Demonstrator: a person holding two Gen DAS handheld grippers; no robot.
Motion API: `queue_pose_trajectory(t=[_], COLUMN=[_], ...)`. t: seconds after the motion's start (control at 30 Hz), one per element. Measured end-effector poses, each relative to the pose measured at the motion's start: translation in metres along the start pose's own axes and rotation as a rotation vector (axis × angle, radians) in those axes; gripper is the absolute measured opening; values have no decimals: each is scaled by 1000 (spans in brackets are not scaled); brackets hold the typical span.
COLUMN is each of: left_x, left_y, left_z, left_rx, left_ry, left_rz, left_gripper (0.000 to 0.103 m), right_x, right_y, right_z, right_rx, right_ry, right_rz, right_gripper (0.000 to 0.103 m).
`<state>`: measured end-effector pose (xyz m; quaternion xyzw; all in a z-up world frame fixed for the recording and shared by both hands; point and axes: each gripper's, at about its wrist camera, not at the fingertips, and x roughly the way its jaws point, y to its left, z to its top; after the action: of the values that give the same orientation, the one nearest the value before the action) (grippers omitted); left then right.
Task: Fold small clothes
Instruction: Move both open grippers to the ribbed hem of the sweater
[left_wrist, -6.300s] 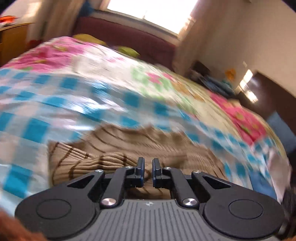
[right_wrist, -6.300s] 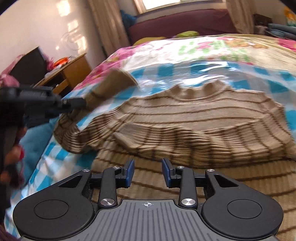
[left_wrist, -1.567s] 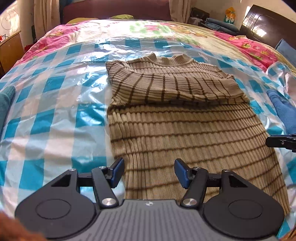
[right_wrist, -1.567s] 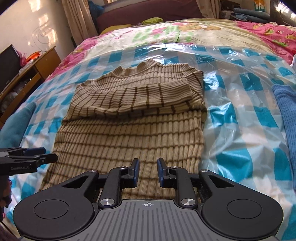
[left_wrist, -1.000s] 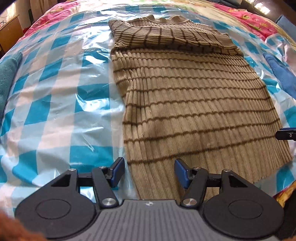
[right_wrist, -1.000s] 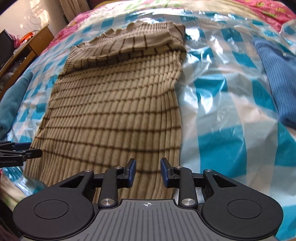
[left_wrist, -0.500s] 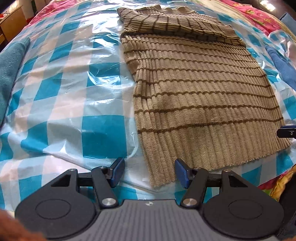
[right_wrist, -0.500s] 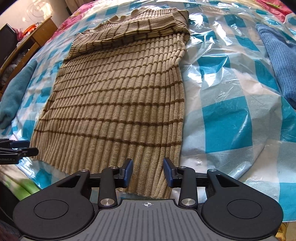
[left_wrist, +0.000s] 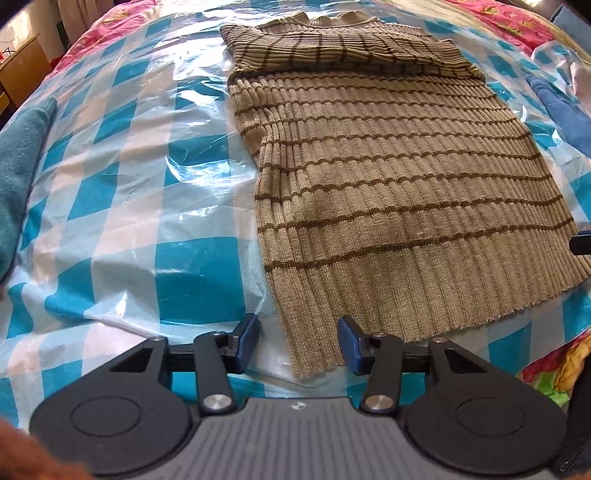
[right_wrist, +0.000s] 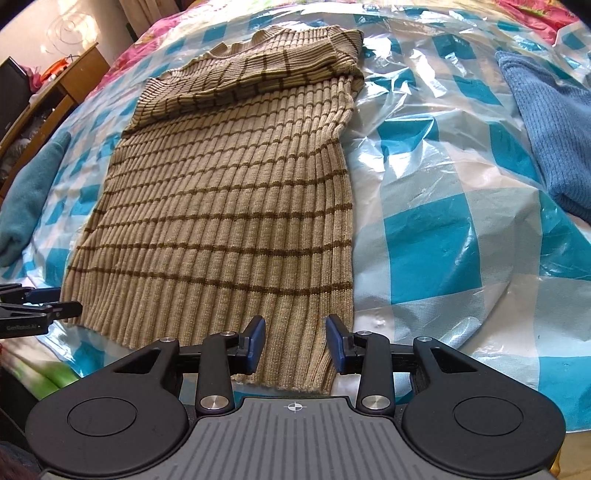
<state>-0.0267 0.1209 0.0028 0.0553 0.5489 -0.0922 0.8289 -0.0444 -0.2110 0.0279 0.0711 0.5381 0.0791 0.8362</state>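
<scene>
Two grippers' jaws parted, left closing, astride hem corners of flat tan ribbed brown-striped sweater (left_wrist: 399, 192).

— What sort of place? 
— A home bedroom. Wide bed (left_wrist: 122, 206) under a glossy blue-and-white checked plastic sheet (right_wrist: 443, 236), over a pink floral quilt (left_wrist: 517, 18).
— Anything else? 
— Wooden bedside cabinet (right_wrist: 70, 88) at the wall, curtain hems (left_wrist: 70, 22) beyond, knitted clothes laid out: beige striped ribbed sweater (left_wrist: 399, 192), blue knit (right_wrist: 554, 122).
</scene>
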Motion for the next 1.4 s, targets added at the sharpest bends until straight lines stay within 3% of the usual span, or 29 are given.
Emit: queue_pose_trajectory(t=[0.5, 1.4], left_x=[-1, 2], left_y=[-12, -12], left_z=[-2, -1], left_rx=[69, 71], left_ry=[-19, -13], left_rz=[23, 19], left_gripper=[35, 34], right_x=[6, 18], right_y=[-5, 2], right_z=[2, -1], right_rx=[-19, -21], right_ry=[16, 97], right_rz=[-34, 47], right_gripper=[36, 36])
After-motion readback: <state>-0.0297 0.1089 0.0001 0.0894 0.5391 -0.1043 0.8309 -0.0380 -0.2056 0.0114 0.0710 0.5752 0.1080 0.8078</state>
